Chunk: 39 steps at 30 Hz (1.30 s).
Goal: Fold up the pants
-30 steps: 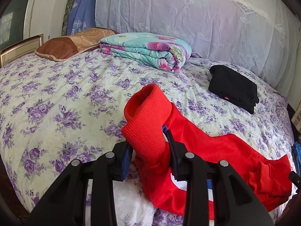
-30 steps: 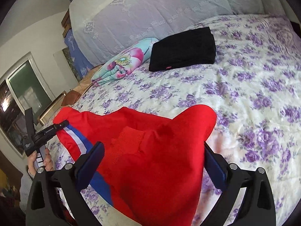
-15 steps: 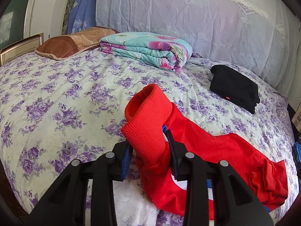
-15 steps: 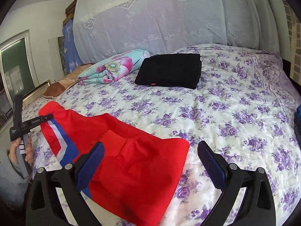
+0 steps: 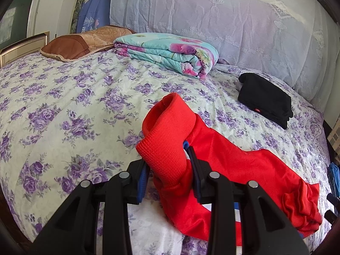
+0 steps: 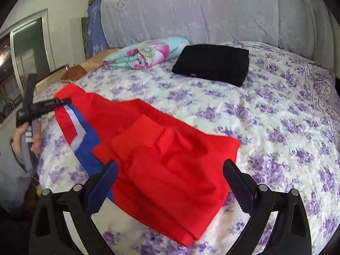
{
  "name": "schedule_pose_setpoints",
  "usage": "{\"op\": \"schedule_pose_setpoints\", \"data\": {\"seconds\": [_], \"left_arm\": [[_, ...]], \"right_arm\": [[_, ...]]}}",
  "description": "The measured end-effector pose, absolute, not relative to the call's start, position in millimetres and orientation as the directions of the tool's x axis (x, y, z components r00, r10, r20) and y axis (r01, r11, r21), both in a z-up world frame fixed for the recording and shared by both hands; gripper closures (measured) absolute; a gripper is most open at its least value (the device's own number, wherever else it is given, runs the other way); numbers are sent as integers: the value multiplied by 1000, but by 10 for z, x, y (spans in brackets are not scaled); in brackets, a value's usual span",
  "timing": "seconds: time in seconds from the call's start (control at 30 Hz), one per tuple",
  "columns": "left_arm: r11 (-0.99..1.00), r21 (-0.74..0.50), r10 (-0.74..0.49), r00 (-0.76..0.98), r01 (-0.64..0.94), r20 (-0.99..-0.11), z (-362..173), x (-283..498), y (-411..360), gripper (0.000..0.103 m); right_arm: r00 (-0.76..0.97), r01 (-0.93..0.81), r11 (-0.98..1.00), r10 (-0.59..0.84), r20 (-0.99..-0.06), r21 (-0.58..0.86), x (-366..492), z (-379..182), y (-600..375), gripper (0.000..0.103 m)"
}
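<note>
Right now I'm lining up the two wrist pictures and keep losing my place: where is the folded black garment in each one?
Left wrist view: the folded black garment lies right of centre on the bed, beyond the red pants.
Right wrist view: the folded black garment lies above centre, toward the covered headboard.
Shared landmark: the folded floral blanket lies just left of it in both.

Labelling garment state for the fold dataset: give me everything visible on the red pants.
The red pants lie on the floral bedspread, partly folded into layers. The fabric looks smooth, with a ribbed knit cuff and a blue-and-white side stripe. The left hand-held gripper is shut on the cuff end, lifting it off the bed. The right hand-held gripper stands open over the other end, pads clear of the cloth.
</note>
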<state>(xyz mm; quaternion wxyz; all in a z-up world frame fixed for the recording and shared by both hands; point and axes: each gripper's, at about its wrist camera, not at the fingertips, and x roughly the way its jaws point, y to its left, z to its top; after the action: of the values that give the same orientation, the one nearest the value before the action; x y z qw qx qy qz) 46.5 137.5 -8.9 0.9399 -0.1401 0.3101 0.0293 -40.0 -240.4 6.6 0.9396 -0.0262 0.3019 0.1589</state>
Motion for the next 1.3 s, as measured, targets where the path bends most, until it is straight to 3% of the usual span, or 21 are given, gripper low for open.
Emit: {"op": "schedule_pose_setpoints", "data": {"seconds": [0.1, 0.2, 0.23, 0.5, 0.73, 1.3], "left_arm": [[960, -243, -33, 805, -140, -592, -86, 465, 1376, 70], [962, -240, -38, 805, -131, -592, -67, 465, 1376, 71], [963, -238, -39, 807, -128, -590, -57, 460, 1372, 71], [980, -168, -8, 824, -106, -567, 62, 395, 1209, 75], [987, -120, 22, 833, -106, -552, 170, 347, 1051, 76], [998, 5, 61, 875, -66, -480, 546, 100, 525, 77]], "right_arm": [[761, -326, 945, 266, -591, 6, -193, 6, -2192, 3], [619, -371, 929, 242, -747, -7, 129, -415, -1963, 4], [617, -379, 925, 240, -750, -15, 145, -475, -1929, 3], [689, -363, 906, 418, -592, 218, -139, -88, -2439, 3], [755, -211, 930, 350, -554, 299, -228, -117, -3010, 3], [822, -115, 971, 212, -529, 211, -439, -111, -3440, 3]]}}
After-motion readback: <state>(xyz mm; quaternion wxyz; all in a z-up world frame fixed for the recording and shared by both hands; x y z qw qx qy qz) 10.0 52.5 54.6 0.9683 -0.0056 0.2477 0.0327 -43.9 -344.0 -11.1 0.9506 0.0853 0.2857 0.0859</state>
